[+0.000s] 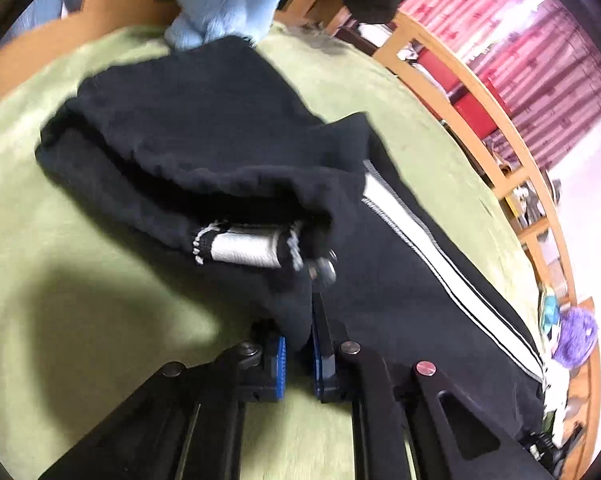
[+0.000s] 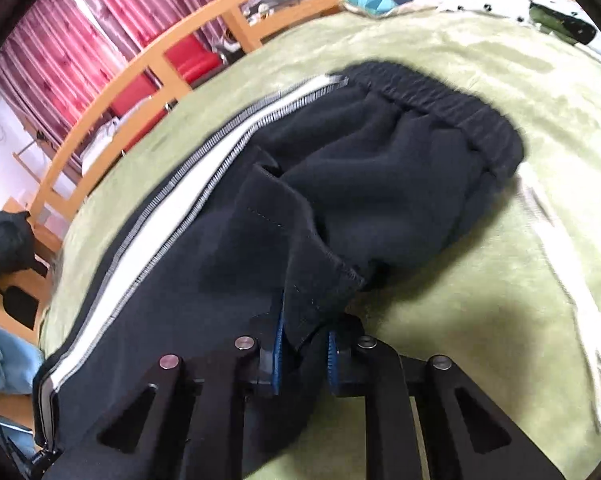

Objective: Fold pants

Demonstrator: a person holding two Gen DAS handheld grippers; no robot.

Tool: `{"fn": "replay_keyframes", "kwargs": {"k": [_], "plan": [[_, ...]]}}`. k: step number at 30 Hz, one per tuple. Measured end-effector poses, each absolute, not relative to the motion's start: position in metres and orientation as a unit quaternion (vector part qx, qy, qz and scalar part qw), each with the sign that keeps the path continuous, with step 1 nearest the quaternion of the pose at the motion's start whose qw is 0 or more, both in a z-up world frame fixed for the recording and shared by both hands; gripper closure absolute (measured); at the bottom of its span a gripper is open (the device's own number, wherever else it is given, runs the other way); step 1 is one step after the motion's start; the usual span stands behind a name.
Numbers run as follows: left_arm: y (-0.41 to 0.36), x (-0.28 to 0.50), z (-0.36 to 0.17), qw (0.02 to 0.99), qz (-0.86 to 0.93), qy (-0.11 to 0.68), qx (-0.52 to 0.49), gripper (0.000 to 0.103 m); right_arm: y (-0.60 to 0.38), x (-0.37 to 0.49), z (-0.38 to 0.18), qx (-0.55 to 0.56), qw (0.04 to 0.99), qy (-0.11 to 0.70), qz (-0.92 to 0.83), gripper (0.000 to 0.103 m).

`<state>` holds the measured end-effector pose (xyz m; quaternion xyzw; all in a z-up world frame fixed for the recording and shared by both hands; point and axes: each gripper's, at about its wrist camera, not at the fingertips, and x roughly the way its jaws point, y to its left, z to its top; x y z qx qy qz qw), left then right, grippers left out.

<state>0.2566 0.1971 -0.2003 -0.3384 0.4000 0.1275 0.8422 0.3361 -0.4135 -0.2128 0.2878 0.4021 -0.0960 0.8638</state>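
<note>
Both the left gripper (image 1: pixel 298 354) and right gripper (image 2: pixel 302 354) pinch the black white-striped pants (image 2: pixel 228 240) thinly, so the fabric may slip onto the green bed cover (image 2: pixel 480 280) mid-fold.

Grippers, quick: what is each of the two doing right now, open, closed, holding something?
Left gripper: closed on a fold of the black pants.
Right gripper: closed on the black pants, pinching a stitched edge.

Left gripper (image 1: pixel 299 354) fingers clamped on black cloth, right gripper (image 2: pixel 303 354) likewise pinching fabric
</note>
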Motion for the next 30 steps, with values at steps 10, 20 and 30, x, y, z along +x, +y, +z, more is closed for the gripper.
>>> {"fn": "replay_keyframes", "kwargs": {"k": [10,20,30], "plan": [[0.140,0.133,-0.175,0.839,0.068,0.435,-0.318,0.093,-0.475,0.196,-0.167,0.284,0.863,0.407,-0.097,0.089],[0.074,0.042,-0.184,0.832,0.018,0.467,-0.299,0.092,-0.556,0.063,-0.169,0.258,0.846,0.450,-0.124,0.084],[0.098,-0.002,-0.148,0.859,0.006,0.463,-0.219,0.070,-0.519,0.012,-0.136,0.173,0.874,0.428,-0.155,0.056]]}}
